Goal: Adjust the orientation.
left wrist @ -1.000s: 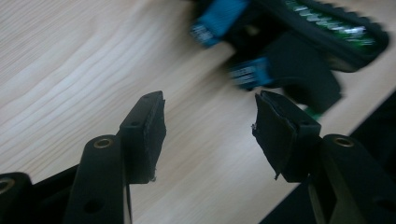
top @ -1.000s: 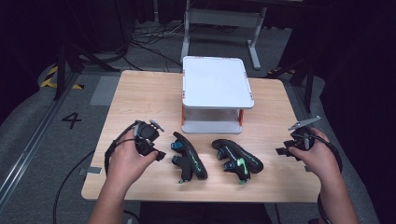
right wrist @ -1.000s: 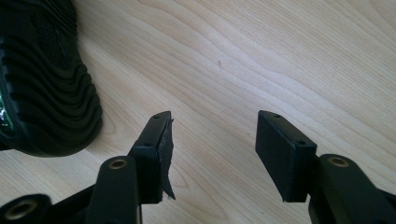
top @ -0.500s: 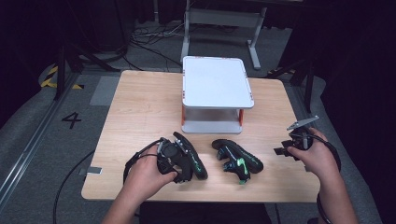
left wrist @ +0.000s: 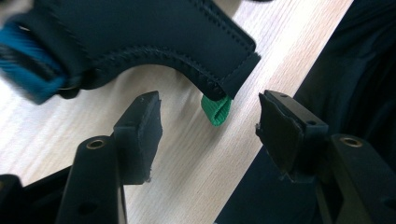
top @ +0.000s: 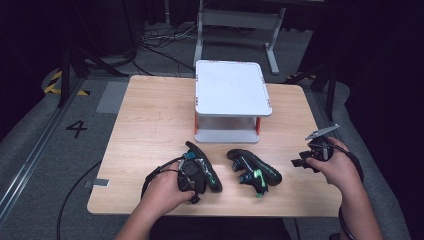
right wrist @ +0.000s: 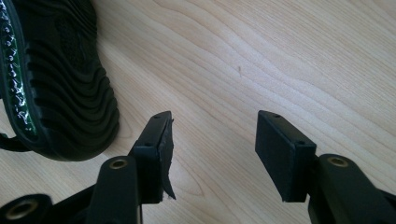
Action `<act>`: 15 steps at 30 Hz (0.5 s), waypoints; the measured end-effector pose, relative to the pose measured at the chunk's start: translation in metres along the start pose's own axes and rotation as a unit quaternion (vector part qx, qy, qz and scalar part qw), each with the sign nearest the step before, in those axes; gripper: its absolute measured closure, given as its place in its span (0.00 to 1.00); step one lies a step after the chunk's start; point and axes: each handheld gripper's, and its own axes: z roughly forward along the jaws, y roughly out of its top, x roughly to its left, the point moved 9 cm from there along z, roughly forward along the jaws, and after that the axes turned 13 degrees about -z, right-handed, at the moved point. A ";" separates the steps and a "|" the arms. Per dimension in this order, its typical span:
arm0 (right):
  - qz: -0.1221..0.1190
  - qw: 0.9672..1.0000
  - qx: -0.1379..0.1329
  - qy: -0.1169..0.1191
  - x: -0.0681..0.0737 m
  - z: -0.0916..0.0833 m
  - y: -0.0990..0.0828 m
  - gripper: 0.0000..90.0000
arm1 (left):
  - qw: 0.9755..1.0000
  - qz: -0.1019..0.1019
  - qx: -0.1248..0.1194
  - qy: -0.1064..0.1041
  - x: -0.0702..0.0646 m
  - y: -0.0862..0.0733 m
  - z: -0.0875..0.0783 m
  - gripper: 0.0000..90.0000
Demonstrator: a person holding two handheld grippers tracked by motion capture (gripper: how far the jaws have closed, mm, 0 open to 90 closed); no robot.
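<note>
Left gripper (top: 192,175): over the left shoe (top: 202,167); jaws open, the shoe's heel and green loop (left wrist: 216,110) just ahead between them, not touched.
Right gripper (top: 307,159): near the table's (top: 150,125) right edge, jaws open over bare wood.
Right shoe (top: 255,170): lies on its side, between both grippers.
White shelf (top: 232,95): stands behind the shoes, apart from them.
</note>
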 end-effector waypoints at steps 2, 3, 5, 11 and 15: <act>-0.002 1.000 0.000 -0.001 -0.001 0.000 0.000 0.53 | 1.000 0.001 0.003 -0.003 -0.001 0.001 0.003 0.49; -0.001 1.000 0.001 -0.001 -0.001 0.000 0.000 0.53 | 1.000 0.003 0.007 -0.004 -0.001 0.000 0.003 0.53; -0.004 1.000 -0.001 0.000 -0.001 0.000 0.000 0.53 | 1.000 0.004 0.008 -0.005 -0.001 0.001 0.005 0.57; -0.002 1.000 -0.002 0.000 0.000 -0.001 0.001 0.53 | 1.000 -0.003 0.022 -0.002 -0.001 -0.001 0.005 0.91; -0.001 1.000 -0.004 0.003 0.000 -0.001 0.001 0.53 | 1.000 -0.015 0.023 -0.005 -0.001 -0.002 0.003 0.97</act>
